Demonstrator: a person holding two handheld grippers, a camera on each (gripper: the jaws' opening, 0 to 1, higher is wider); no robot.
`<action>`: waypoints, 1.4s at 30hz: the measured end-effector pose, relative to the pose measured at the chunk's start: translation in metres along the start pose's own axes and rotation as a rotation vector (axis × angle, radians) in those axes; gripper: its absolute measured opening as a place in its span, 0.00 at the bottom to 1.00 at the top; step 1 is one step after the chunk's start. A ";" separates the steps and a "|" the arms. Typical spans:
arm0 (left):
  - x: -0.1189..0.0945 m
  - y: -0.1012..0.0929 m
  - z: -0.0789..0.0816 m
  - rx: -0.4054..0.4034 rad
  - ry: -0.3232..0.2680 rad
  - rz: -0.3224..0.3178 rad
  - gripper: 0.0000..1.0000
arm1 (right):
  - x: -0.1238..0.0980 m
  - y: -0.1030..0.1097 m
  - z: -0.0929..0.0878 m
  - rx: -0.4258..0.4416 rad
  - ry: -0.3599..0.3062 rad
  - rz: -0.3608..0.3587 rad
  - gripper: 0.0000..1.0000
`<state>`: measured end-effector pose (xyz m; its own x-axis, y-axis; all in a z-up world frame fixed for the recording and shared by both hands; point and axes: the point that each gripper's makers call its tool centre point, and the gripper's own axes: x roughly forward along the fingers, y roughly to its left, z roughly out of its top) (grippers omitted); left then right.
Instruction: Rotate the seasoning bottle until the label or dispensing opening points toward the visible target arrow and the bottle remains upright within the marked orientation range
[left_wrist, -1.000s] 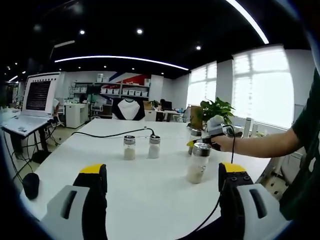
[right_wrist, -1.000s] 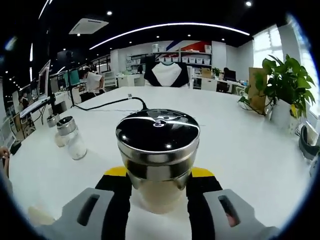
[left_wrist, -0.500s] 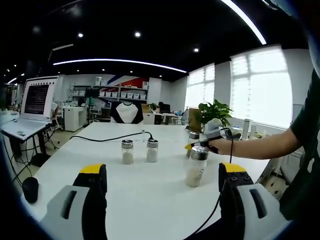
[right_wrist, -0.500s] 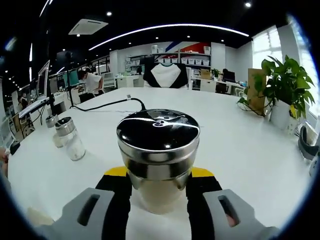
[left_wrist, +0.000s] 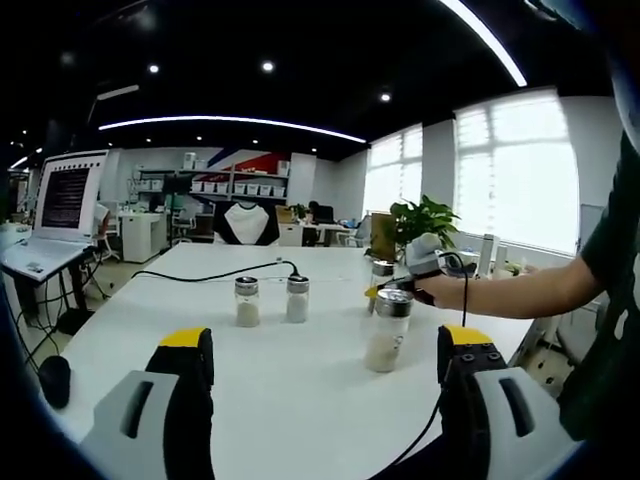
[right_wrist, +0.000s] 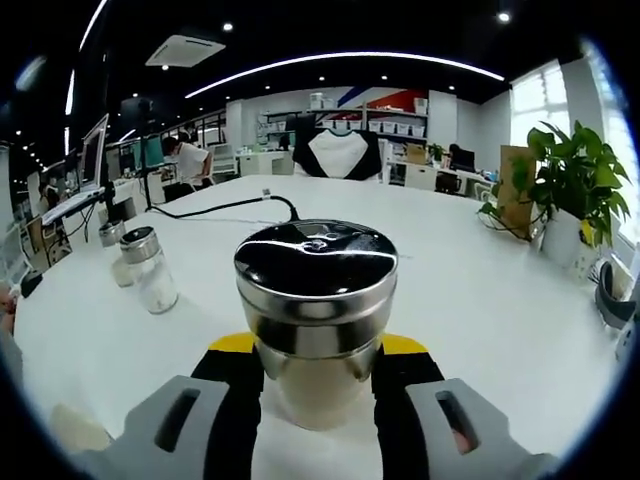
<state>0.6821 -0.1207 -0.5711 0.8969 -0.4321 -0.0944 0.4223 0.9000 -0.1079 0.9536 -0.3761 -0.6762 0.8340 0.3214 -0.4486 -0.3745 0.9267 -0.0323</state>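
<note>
The seasoning bottle (right_wrist: 315, 300) is a glass jar of pale powder with a shiny black and steel lid. It stands upright on the white table (right_wrist: 480, 290). My right gripper (right_wrist: 315, 352) is shut on its body, a yellow-tipped finger on each side. In the left gripper view the same bottle (left_wrist: 385, 330) stands right of centre, with the right gripper (left_wrist: 400, 287) behind it in a person's hand. My left gripper (left_wrist: 325, 400) hangs open over the near table, well short of the bottle, nothing between its fingers.
Two small shakers (left_wrist: 270, 300) stand side by side left of the bottle, also in the right gripper view (right_wrist: 150, 282). A black cable (left_wrist: 215, 270) crosses the far table. A laptop (left_wrist: 55, 215), a mouse (left_wrist: 52, 378) and a potted plant (right_wrist: 570, 190) sit round the edges.
The bottle stays clamped and upright in my right gripper. Both views have shifted a little; in the left gripper view the bottle sits slightly further left and smaller.
</note>
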 end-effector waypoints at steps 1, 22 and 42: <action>0.000 0.000 0.000 0.000 0.001 0.001 0.98 | -0.001 0.001 0.000 0.002 0.000 0.002 0.41; 0.002 -0.001 0.001 0.000 -0.006 -0.006 0.98 | -0.046 0.010 -0.024 0.029 0.001 0.023 0.41; 0.002 -0.005 -0.001 0.000 0.002 -0.013 0.98 | -0.089 0.041 -0.045 0.025 0.010 0.089 0.41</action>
<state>0.6816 -0.1265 -0.5717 0.8909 -0.4442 -0.0948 0.4343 0.8941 -0.1092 0.8458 -0.3760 -0.6776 0.7936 0.4009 -0.4577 -0.4366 0.8991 0.0305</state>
